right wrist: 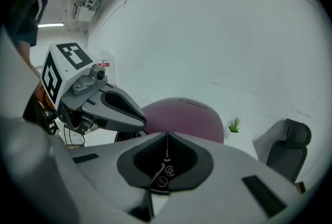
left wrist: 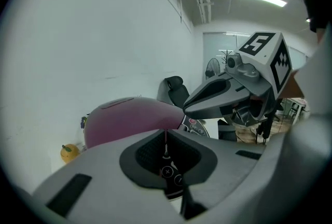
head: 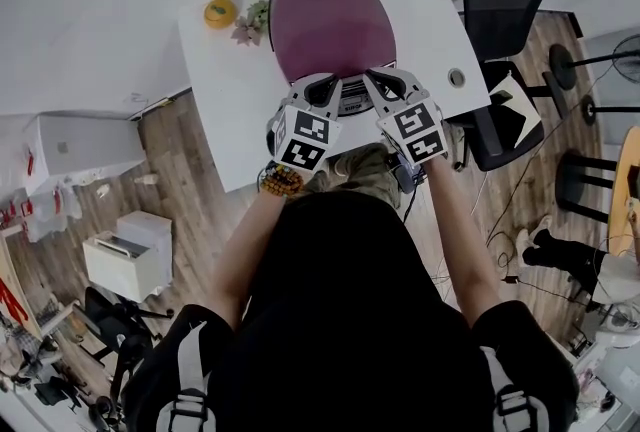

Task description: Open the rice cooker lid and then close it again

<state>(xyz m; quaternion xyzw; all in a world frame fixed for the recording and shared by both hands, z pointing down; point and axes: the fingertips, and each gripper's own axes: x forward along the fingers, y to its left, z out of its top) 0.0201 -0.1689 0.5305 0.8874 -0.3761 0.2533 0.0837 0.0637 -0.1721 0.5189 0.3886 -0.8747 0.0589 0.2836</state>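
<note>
Desk point(head: 230, 120) | rice cooker point(head: 330, 25) | left gripper view: orange point(left wrist: 69, 153) | right gripper view: plant point(right wrist: 235, 124)

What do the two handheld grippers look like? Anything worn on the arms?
Left gripper and right gripper match: light grey jaws with dark insets, each carrying a white cube of black square markers. The person wears a black short-sleeved top and a beaded bracelet on the left wrist.

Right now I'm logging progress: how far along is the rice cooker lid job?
Done: nothing provable; the purple lid lies shut. In hand: left tool and right tool, both shut and empty, are at the front panel. Left: opening and closing, unless that cycle is already over, which one moment cannot show.
</note>
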